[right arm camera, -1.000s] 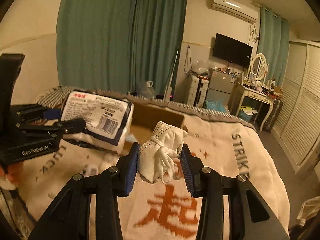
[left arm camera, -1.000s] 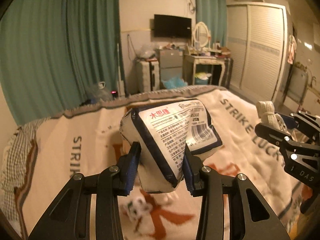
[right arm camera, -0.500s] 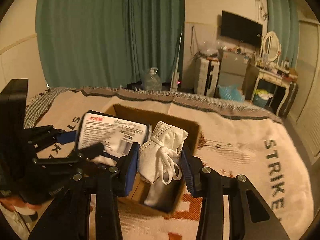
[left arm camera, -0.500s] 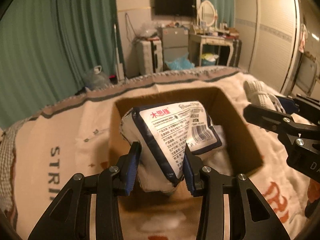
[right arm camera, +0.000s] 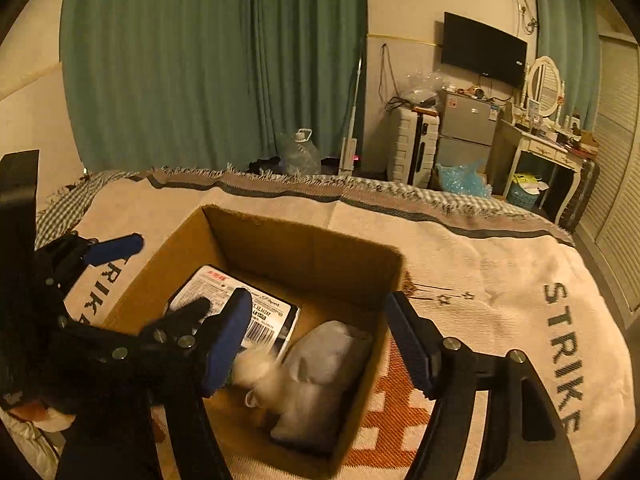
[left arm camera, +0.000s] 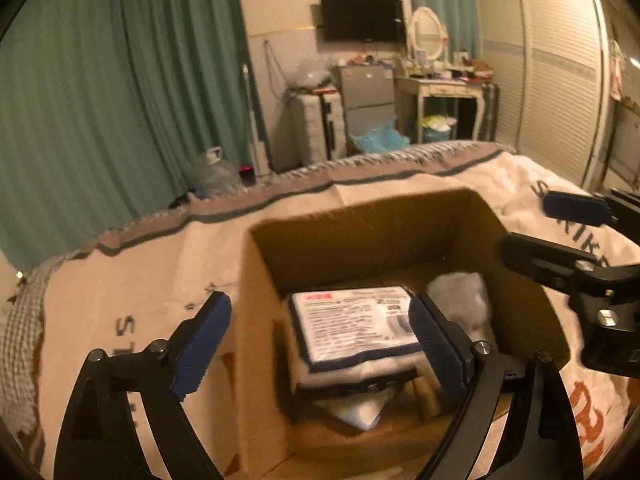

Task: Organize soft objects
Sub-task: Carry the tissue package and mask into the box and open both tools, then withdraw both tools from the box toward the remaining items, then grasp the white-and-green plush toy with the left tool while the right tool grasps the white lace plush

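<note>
The open brown cardboard box [left arm camera: 372, 236] [right arm camera: 308, 252] sat on the bed, on a cream woven blanket [left arm camera: 120, 280] [right arm camera: 500, 264] with dark lettering and orange figures. Blanket lay bare on all four sides of the box, widest toward the fringed far edge.

The left gripper [left arm camera: 322, 342] hung over the near left part of the box with its jaws spread wide and nothing between them. One blue pad [left arm camera: 202, 340] stood outside the left wall of the box; the other was inside, just beside the right edge of the pack. The right gripper [right arm camera: 320, 344] was likewise spread wide and empty. Its left pad [right arm camera: 226, 340] was over the box interior; its right pad was at the box's right wall.

Contents, counted:
- One flat white plastic-wrapped pack with a dark blue border and a printed label [left arm camera: 356, 324] [right arm camera: 240, 304]. It lay label up on the box floor against the left wall.
- One white fabric bundle with cords [left arm camera: 464, 300] [right arm camera: 316, 376]. It lay on the box floor to the right of the pack; it was blurred, so whether it touched the pack could not be told.

Bare cardboard floor remained along the far wall, behind both items. Two grippers were in view, four blue pads in all.
</note>
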